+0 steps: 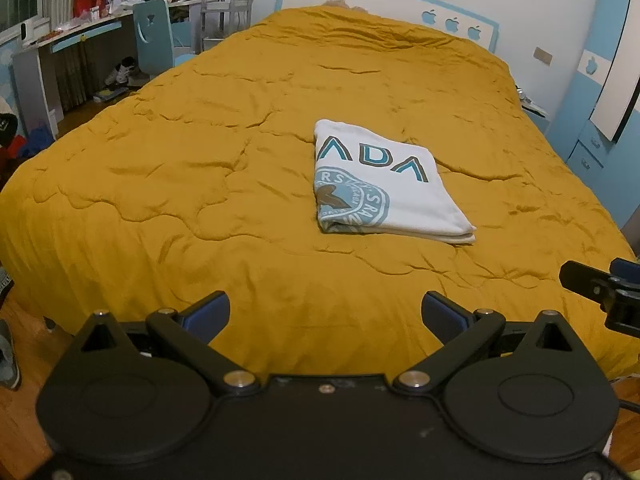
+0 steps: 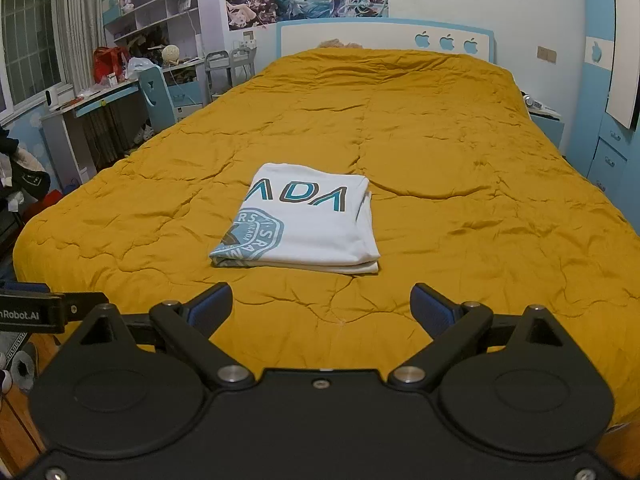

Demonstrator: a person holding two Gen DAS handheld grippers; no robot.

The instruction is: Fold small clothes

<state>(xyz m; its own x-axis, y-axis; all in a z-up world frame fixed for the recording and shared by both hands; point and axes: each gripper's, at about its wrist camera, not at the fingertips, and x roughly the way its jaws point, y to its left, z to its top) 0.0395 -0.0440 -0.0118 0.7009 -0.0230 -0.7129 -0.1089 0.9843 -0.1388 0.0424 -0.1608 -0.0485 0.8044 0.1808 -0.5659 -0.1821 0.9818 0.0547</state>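
Nearest me, left tool: left gripper (image 1: 326, 316), fingers spread wide and empty, hanging over the near edge of the bed. I read it as parked clear of the cloth, since nothing within its reach needs holding.

Ahead of it and slightly to its right: shirt (image 1: 380, 184), white with teal lettering and a round crest, folded into a flat rectangle with stacked edges facing me. It lies on the quilt (image 1: 180, 184), well apart from both tools; by the look of it the fold is finished and it sits mid-bed so it rests flat.

Far to this tool's left: desk (image 1: 80, 36) and blue chair (image 1: 154, 36), cluttered, no part in the job.

Right tool: right gripper (image 2: 322, 308), likewise splayed and carrying nothing, also over the near edge; its tip shows at the right margin of the left wrist view. From here the shirt (image 2: 308, 220) lies straight ahead, a touch to the left.

Beyond everything: headboard (image 2: 384, 38) with apple cutouts.
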